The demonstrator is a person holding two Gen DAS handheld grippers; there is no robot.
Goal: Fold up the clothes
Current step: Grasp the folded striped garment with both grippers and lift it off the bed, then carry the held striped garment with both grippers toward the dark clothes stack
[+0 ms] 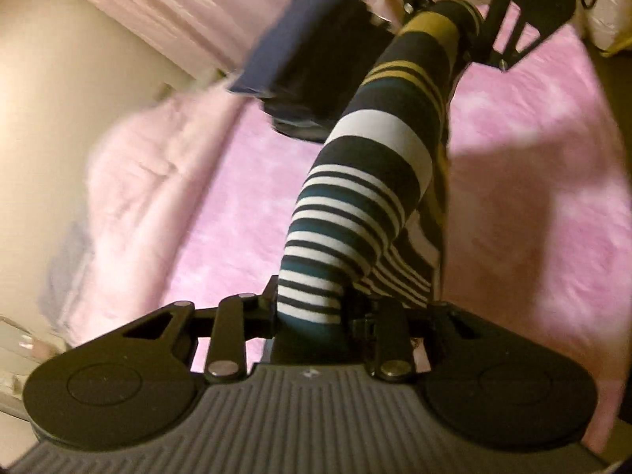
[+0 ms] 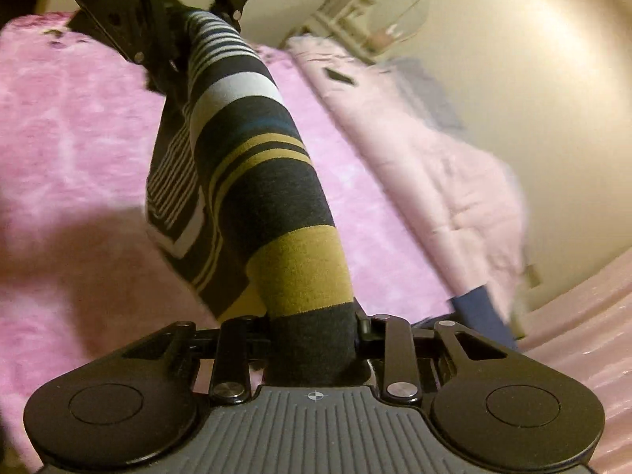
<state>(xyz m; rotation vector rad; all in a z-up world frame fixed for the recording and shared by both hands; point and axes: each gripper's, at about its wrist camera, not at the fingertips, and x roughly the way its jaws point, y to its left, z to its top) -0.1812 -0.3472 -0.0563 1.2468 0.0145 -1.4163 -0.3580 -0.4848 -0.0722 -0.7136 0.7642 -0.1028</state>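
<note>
While my left claw is clamped on the teal-and-white end of the striped garment, my right claw pinches the dark, mustard-banded end, so it's stretched taut btwn both, lifted above the fuzzy pink blanket. Left cam: a blue folded stack lies ahead-left of my claw, w/ the right claw at the far end, top right. Right cam only: a clear glass far ahead-right, and a paler pink sheet to the right. A loose striped part hangs under the span.
</note>
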